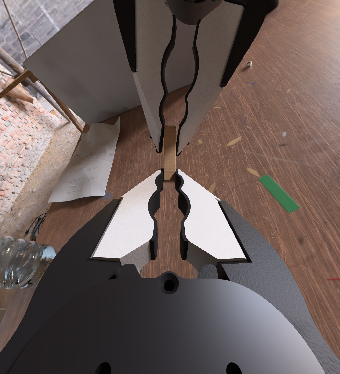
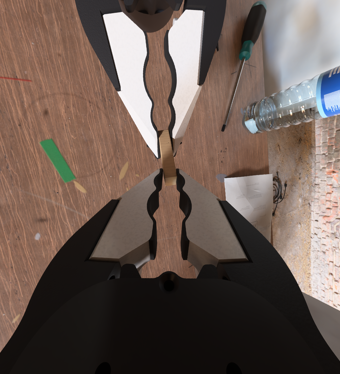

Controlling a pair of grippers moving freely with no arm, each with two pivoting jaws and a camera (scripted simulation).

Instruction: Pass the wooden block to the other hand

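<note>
The wooden block [image 1: 169,155] sits in mid-air above the worktop [image 1: 286,121], pinched at both ends. The left tool [image 1: 169,173] has its tips closed on the near end of the block; the right tool [image 1: 168,149] faces it tip to tip and has its tips closed on the far end. Seen from the right wrist it's the same: right tool [image 2: 169,174] clamped on the block [image 2: 168,159] at its near end, left tool [image 2: 166,149] clamped on the other end.

Why it's held this way: each tool grips only by the tips & only at one end, so there's room for the other to get on w/o the fingers colliding. They're lined up nose to nose, so the block spans the gap between them. Both have it at once, so this looks like the overlap point of the hand-over; can't tell from this alone which one gives and which takes. Judgement: next thing needed is one tool letting go and backing straight off along its own axis, so it doesn't twist the block in the other's grip. Risk: the tip grip is shallow, block could pivot or slip once support is single.

Around it, all clear of the hand-over: green tape strip [image 1: 278,193] flat on the worktop, sheet of paper [image 1: 88,164] at the edge by a white box [image 1: 80,77], water bottle [image 2: 298,103] and screwdriver [image 2: 244,60] off to the side, small nut [image 1: 248,64] further out.
</note>
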